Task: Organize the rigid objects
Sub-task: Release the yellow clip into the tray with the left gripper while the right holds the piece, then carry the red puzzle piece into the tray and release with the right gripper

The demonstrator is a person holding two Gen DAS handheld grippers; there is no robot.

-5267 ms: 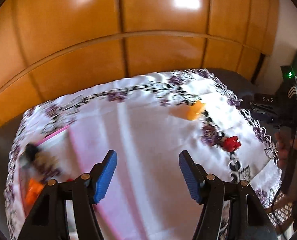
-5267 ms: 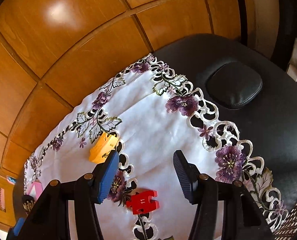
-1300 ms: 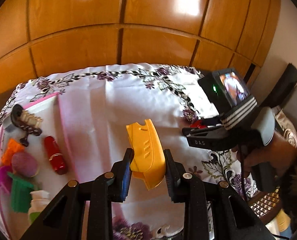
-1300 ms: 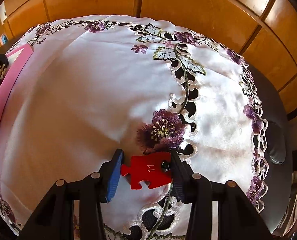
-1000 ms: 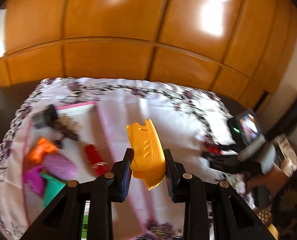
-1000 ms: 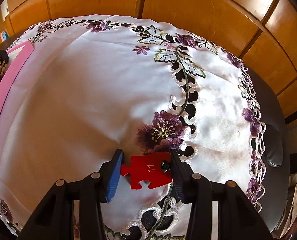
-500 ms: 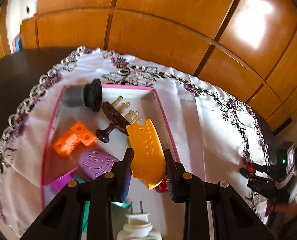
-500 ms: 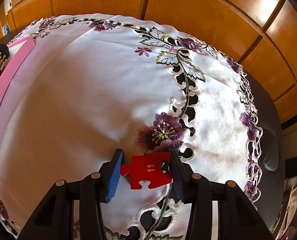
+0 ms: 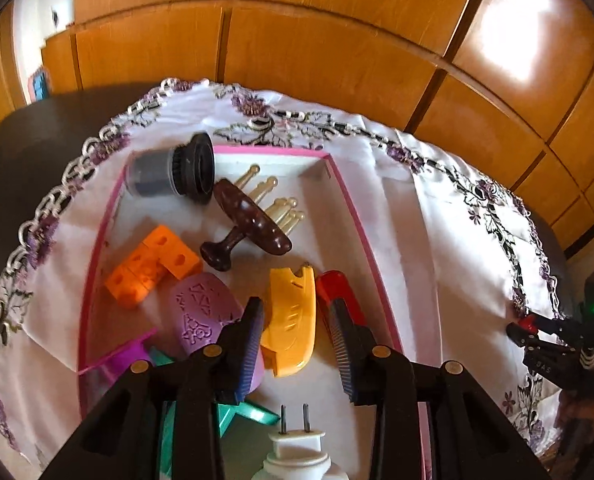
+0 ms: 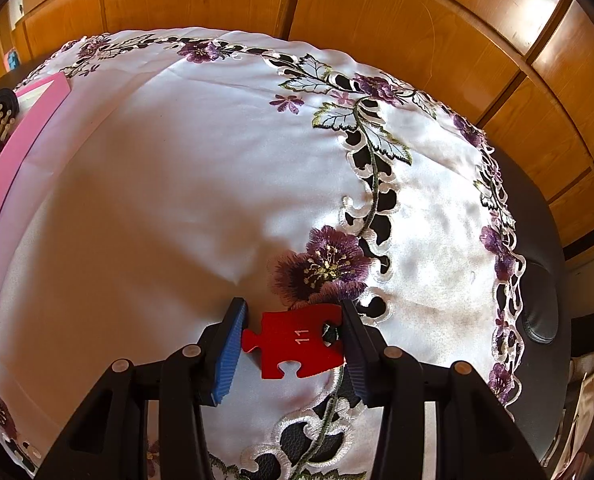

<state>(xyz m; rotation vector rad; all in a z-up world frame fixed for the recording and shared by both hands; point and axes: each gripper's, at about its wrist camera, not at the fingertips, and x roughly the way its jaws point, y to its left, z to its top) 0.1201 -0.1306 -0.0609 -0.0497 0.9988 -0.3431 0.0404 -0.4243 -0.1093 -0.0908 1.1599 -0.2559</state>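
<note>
Yellow clip (image 9: pixel 289 320) lying in pink tray (image 9: pixel 361 216), between opening jaws of left gripper (image 9: pixel 295 344), pads clear. Risk: clip catching pad on withdrawal, dragged out over rim. Left gripper pitched steeply down over tray. Right gripper (image 10: pixel 293 344) clamping red puzzle piece (image 10: pixel 297 340) above tablecloth (image 10: pixel 177 184).

A home: embroidered floral tablecloth (image 10: pixel 217 160) (purple blooms), glossy wooden wardrobe doors (image 9: pixel 317 40), household oddments in a pink tray (image 9: pixel 353 208).

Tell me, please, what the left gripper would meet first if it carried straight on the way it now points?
Most likely the yellow plastic piece lying in the pink tray, between the opening jaws of the left gripper; depth is hard to judge.
</note>
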